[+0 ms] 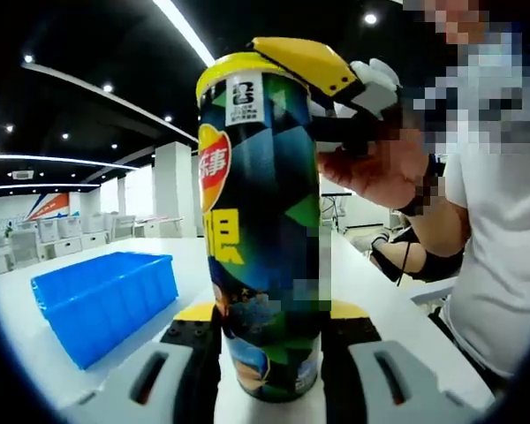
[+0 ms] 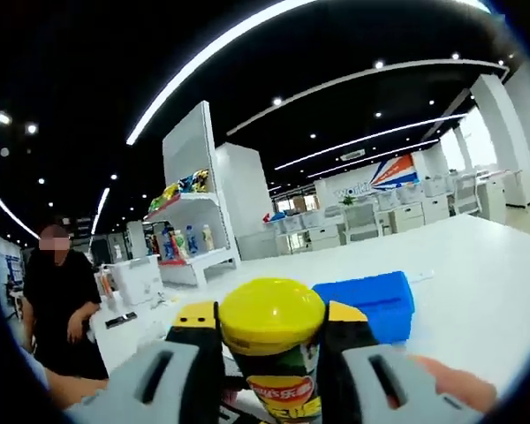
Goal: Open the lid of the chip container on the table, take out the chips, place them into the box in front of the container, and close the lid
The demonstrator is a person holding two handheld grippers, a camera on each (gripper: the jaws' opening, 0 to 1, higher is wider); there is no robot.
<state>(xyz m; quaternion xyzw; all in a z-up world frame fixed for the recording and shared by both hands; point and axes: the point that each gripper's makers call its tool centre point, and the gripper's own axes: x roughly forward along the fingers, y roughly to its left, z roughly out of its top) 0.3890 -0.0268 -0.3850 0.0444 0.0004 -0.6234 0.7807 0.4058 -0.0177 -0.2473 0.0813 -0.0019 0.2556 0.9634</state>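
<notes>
I steady the can (image 1: 265, 238) upright on the table (image 1: 380, 300), left gripper (image 1: 269, 349) clamped round its base, while my right gripper (image 2: 272, 340) pinches the yellow lid (image 2: 271, 316) from either side — ready, I judge, to pull it off. The blue box (image 1: 106, 296) waits nearby.

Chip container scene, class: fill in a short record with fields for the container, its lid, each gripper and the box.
container: chip container, upright on the white table
lid: yellow lid, still on
left gripper: left gripper, jaws on either side of the container's lower body
right gripper: right gripper, jaws either side of the lid
box: blue box, on the table beside the container, apart from it
</notes>
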